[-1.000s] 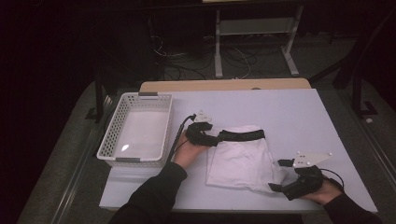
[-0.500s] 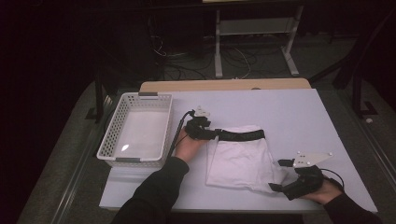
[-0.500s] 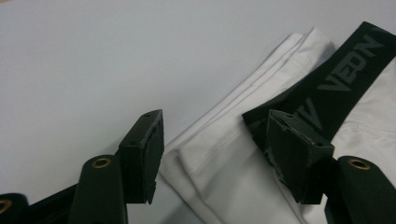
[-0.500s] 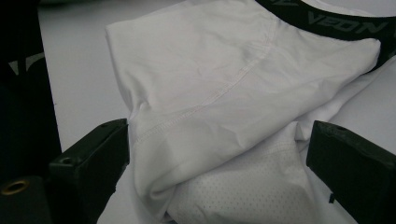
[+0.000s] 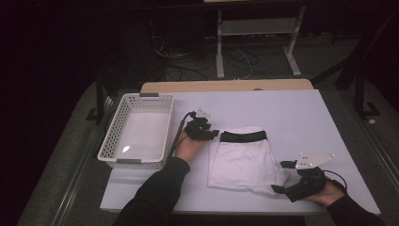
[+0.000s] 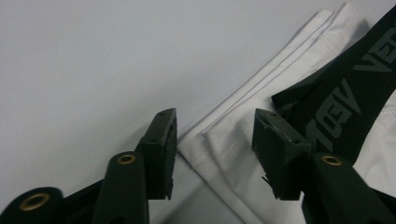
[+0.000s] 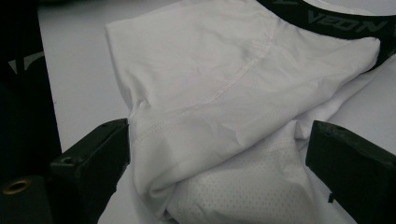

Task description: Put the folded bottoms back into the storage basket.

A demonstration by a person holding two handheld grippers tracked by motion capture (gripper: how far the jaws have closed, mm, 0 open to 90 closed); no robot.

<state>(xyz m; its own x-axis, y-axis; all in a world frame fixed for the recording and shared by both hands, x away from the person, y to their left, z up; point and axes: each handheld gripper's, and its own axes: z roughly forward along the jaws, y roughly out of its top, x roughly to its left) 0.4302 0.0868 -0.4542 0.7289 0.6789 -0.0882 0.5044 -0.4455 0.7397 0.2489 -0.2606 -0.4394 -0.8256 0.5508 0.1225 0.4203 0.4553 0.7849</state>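
White shorts (image 5: 244, 162) with a black lettered waistband (image 5: 243, 136) lie folded flat on the white table (image 5: 291, 117). My left gripper (image 5: 203, 130) rests at the waistband's left end. In the left gripper view it is open (image 6: 215, 135), with the folded white corner (image 6: 233, 140) between its jaws and the waistband (image 6: 345, 102) just to the right. My right gripper (image 5: 281, 177) sits at the shorts' near right corner. It is wide open (image 7: 219, 140), one jaw on each side of the bunched white hem (image 7: 201, 93).
A white mesh basket (image 5: 117, 141) stands at the table's left, close beside my left hand. A wooden board (image 5: 226, 86) lines the far edge. Bare tabletop stretches right of the shorts and behind them. Beyond the table are a dark floor, cables and a stand.
The left gripper moved slightly away from me and now stands apart from the waistband's end, which has settled flat. The right gripper has barely moved.
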